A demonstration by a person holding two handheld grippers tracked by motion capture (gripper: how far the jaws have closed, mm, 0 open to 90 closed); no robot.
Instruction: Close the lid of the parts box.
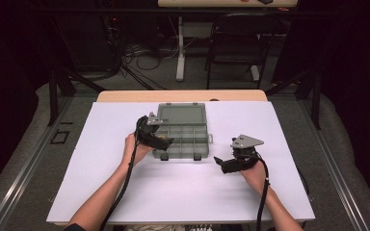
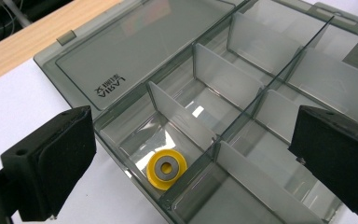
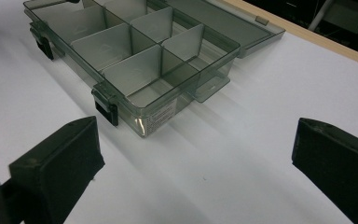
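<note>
The yellow ring [image 2: 166, 169] already lies in a corner compartment of the open box [image 1: 183, 131] on the desk [image 1: 125, 192], both the left tool [image 1: 161, 139] and right tool [image 1: 229, 163] released and empty, leaving the lid to close.

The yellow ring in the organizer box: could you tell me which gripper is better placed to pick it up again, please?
Left, probably. The left gripper hovers open directly over the yellow ring in its corner compartment of the organizer box. The right gripper sits apart, over bare table.
</note>
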